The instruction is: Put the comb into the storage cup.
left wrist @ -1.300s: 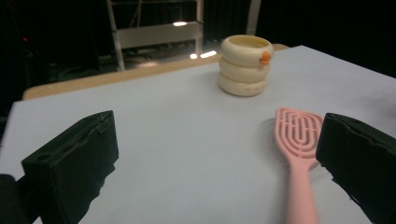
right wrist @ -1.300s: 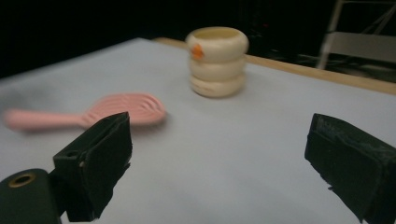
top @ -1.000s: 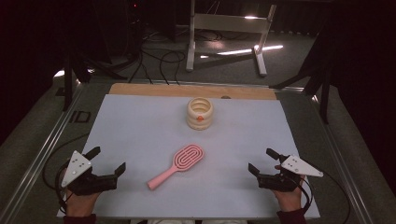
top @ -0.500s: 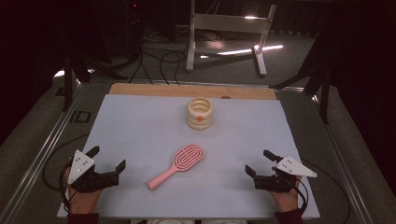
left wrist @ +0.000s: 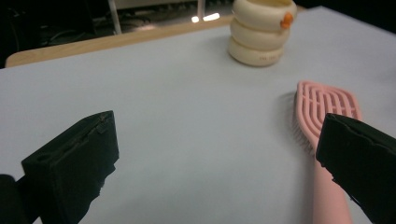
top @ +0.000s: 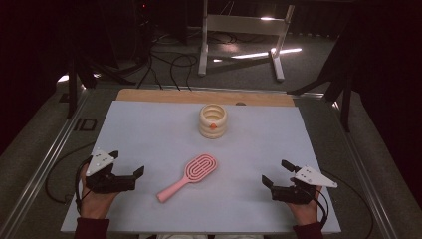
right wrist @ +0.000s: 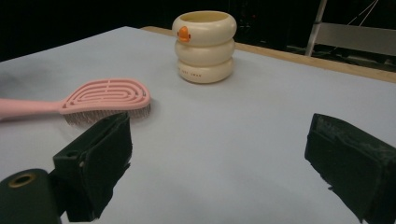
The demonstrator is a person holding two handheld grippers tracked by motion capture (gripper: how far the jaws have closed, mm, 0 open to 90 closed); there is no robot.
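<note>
Dark floor, loose cables and a metal stand lie beyond the pale worktop, which carries just two things: a pink hairbrush near the front middle, bristles down, and a cream ringed cup with an orange knob farther back.

Over the last second both hands have drawn back a little toward the near edge and settled. The left gripper now sits low at the front left, and the right gripper at the front right. The brush and cup have not shifted at all.

Both sets of jaws are spread wide and hold nothing. In the left gripper view the brush lies just beside the right-hand jaw, its handle running under that jaw, while the right gripper view shows the brush head beyond its left-hand jaw, apart from it.

Judging from this, nothing has been picked up yet; the small retreat reads as lining up, and the left gripper looks the better placed to reach the brush handle first.
</note>
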